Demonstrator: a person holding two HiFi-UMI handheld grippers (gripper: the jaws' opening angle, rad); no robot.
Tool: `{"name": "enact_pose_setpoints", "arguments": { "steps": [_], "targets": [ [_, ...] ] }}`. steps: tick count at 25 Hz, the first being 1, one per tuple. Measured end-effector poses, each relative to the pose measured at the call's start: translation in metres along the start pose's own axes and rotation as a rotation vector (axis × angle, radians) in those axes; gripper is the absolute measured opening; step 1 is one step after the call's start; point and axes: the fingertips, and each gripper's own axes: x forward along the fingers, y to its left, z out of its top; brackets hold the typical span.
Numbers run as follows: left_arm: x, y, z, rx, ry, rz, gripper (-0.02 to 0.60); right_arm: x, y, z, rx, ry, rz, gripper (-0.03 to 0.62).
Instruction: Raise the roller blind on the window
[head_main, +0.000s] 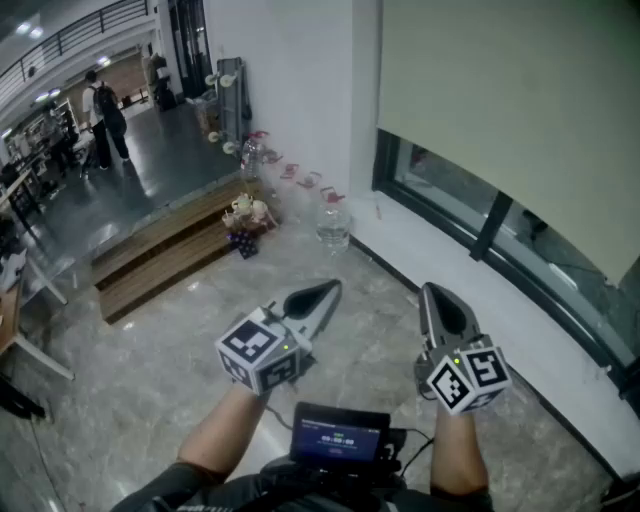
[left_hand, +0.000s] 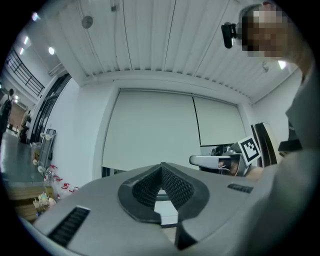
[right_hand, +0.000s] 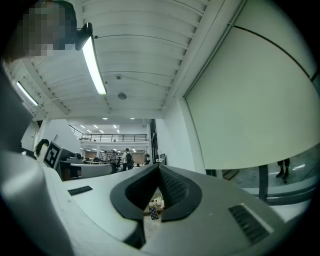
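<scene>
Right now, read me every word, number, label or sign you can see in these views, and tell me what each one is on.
No text can be read in any view.
The small screen below the person's arms: pale lines of characters, too small and blurred to read.
The marker cubes: black-and-white square patterns only, no letters or digits.

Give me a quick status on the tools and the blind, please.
Left tool shut, empty. Right tool shut, empty. Blind mostly down, untouched. Nothing seen in the way.
</scene>
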Motion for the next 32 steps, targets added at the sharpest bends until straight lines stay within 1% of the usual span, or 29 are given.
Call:
{"name": "enact_pose_setpoints", "arguments": {
  "steps": [3, 7, 10, 12, 18, 22, 24, 27, 29, 32],
  "targets": [
    [0.003, 0.000, 0.001, 0.007, -0.011, 0.005, -0.012, 0.001, -0.002, -0.004, 0.014, 0.014, -0.008, -0.002],
    [0.000, 0.011, 0.000, 0.000, -0.003, 0.029, -0.012, 0.003, -0.001, -0.001, 0.009, 0.022, -0.026, -0.002],
    [-0.002, 0.013, 0.001, -0.015, -0.022, 0.019, -0.012, 0.006, -0.001, -0.003, -0.005, 0.020, -0.030, -0.002],
    [-0.005, 0.017, -0.001, -0.017, -0.014, 0.018, -0.012, 0.008, 0.002, -0.005, -0.014, 0.012, -0.024, -0.002],
    [-0.015, 0.025, 0.000, -0.026, -0.011, 0.019, -0.012, 0.012, 0.012, -0.005, 0.008, 0.001, -0.032, 0.000],
    [-0.026, 0.029, -0.005, -0.035, -0.020, -0.001, -0.012, 0.013, 0.023, -0.013, 0.014, 0.017, -0.074, 0.000],
    [-0.031, 0.030, -0.004, -0.043, -0.022, -0.016, -0.012, 0.013, 0.027, -0.011, 0.013, 0.010, -0.088, 0.000],
    [-0.034, 0.034, -0.003, -0.054, -0.024, -0.023, -0.012, 0.016, 0.028, -0.009, 0.007, -0.003, -0.089, 0.000],
    [-0.036, 0.038, -0.004, -0.063, -0.023, -0.019, -0.011, 0.019, 0.029, -0.009, 0.010, 0.010, -0.094, 0.000],
    [-0.035, 0.045, -0.004, -0.055, -0.024, -0.017, -0.011, 0.028, 0.030, -0.008, 0.004, 0.008, -0.081, 0.000]
  ]
}}
